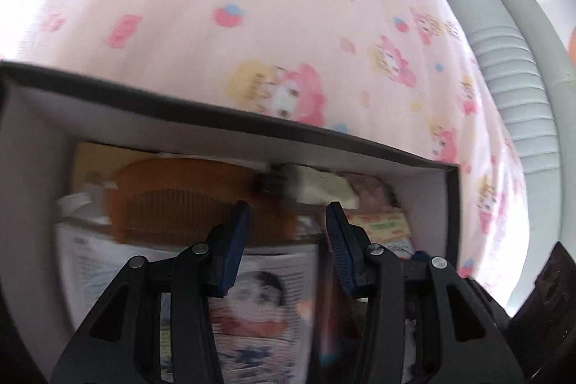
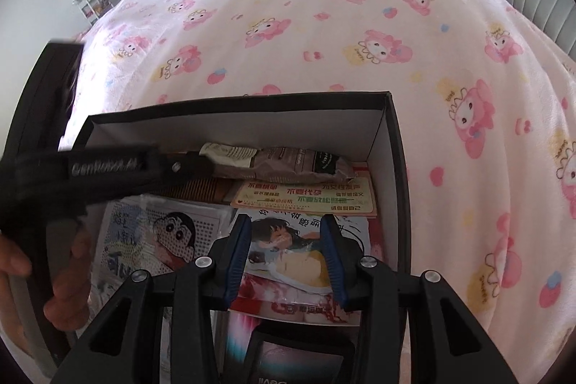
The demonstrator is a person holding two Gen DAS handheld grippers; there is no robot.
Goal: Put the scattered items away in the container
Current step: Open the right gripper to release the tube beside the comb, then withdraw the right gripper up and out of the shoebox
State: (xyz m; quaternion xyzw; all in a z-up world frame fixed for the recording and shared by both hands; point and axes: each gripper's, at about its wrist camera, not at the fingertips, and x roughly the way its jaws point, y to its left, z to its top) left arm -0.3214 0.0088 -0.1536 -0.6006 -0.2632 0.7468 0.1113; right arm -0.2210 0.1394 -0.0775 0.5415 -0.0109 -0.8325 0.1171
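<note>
My left claw (image 1: 288,222) hangs over the black box (image 1: 252,117) on the bed's pink blanket (image 1: 252,17), its blue pads parted about halfway with nothing between them. Below it lie an orange comb (image 1: 180,189), a cream tube (image 1: 320,186) and a printed paper sheet (image 1: 144,261), all inside the box. To the right, my right claw (image 2: 286,233) hovers over the same box, likewise half open and empty, above a glossy picture card (image 2: 288,240). A cartoon sheet (image 2: 162,233) sits left of it, a brown sachet (image 2: 302,164) against the far wall.
</note>
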